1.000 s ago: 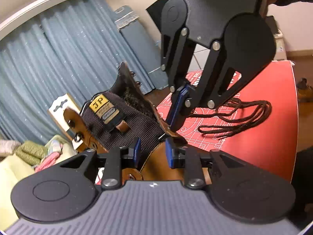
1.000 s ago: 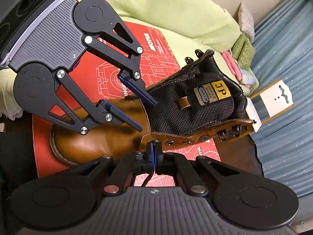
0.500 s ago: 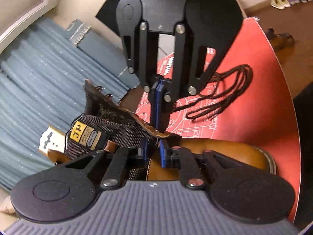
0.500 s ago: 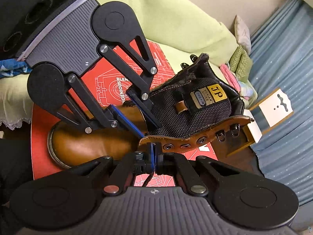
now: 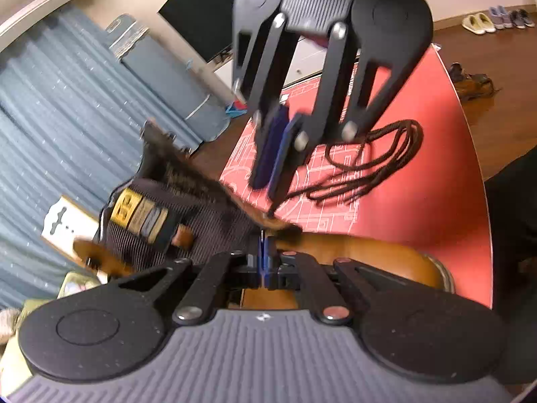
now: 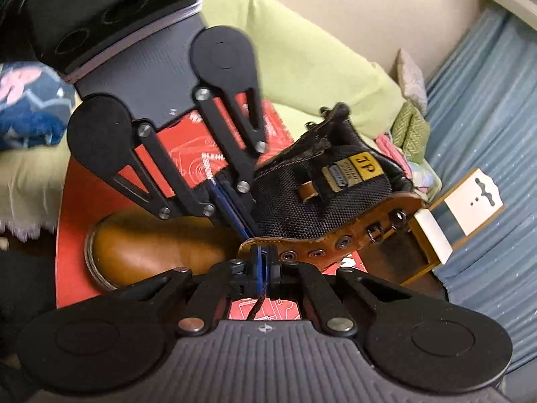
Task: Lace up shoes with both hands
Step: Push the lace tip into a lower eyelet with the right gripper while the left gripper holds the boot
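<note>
A tan leather boot (image 5: 365,252) (image 6: 157,245) with a black mesh tongue (image 6: 322,208) lies on a red mat (image 5: 436,181). A dark brown lace (image 5: 372,161) lies coiled on the mat beyond the boot. My left gripper (image 5: 265,252) (image 6: 241,225) is shut at the lower edge of the boot's eyelet flap (image 6: 335,245); what it pinches is hidden. My right gripper (image 6: 261,268) (image 5: 272,181) is shut on the lace end, which hangs below its pads (image 6: 256,305), right at the lowest eyelet of that flap.
Blue curtains (image 5: 60,107) hang behind the boot. A yellow-green sofa (image 6: 302,60) stands beyond the mat. A card tag (image 6: 470,201) sticks out by the boot's top. Shoes (image 5: 496,21) lie on the wooden floor far right.
My left gripper has closed its jaws fully at the flap edge. My right gripper, still shut on the lace, has lifted slightly and tilted. The views are blurred by motion.
</note>
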Demonstrator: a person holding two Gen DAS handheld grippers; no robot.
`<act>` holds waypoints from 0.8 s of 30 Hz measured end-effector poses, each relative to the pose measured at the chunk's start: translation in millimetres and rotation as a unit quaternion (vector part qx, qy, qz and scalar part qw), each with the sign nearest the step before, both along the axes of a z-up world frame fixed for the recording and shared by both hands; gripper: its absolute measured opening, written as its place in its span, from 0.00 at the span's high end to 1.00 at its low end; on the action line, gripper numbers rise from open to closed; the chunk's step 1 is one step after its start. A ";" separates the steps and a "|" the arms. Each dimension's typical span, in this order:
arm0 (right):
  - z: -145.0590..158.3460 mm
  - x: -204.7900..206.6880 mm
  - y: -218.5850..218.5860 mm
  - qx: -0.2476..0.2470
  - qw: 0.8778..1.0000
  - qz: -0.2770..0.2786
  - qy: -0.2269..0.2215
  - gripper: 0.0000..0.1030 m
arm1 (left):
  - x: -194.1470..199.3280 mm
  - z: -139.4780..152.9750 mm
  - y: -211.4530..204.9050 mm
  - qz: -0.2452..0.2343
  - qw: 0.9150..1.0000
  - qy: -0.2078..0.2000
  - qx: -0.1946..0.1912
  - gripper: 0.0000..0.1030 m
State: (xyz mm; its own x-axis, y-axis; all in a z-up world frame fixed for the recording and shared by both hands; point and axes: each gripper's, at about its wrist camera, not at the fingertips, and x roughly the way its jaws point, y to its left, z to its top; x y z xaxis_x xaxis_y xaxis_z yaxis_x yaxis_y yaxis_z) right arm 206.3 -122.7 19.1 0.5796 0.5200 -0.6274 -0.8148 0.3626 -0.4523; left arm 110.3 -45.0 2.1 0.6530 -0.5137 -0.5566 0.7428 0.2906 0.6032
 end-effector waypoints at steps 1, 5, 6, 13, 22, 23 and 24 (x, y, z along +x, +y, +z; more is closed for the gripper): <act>2.3 -2.5 -3.9 0.012 1.000 -0.005 0.003 0.95 | -2.2 0.3 2.6 0.004 1.000 0.001 -0.002 1.00; 5.1 -7.4 -16.5 0.030 0.999 -0.026 0.018 0.89 | -9.5 3.2 9.3 0.011 1.000 0.002 -0.015 1.00; 3.5 -8.3 -18.1 0.028 0.999 -0.028 0.018 0.89 | -10.5 4.0 9.7 0.013 1.000 0.000 -0.015 1.00; -11.9 -17.5 -17.0 0.012 0.999 -0.049 0.012 0.89 | -17.3 8.9 23.4 0.038 0.999 0.000 -0.013 1.00; -6.7 -6.7 -27.0 0.239 0.928 -0.190 0.214 0.89 | -38.5 16.0 51.5 0.078 0.996 -0.002 -0.034 1.00; -12.7 -5.0 -32.5 0.282 0.899 -0.219 0.254 0.86 | -40.7 18.1 53.0 0.079 0.996 0.000 -0.040 1.00; -19.3 -5.3 -36.5 0.319 0.872 -0.237 0.286 0.84 | -43.3 19.8 53.6 0.079 0.996 0.003 -0.043 1.00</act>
State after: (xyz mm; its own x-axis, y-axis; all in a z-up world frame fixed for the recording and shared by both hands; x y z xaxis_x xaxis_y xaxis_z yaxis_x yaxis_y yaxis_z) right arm 201.1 -159.1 -0.2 0.5112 0.6561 -0.5551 -0.5312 0.7490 0.3960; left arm 67.0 8.6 21.9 0.7264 -0.4506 -0.5190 0.6871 0.4551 0.5664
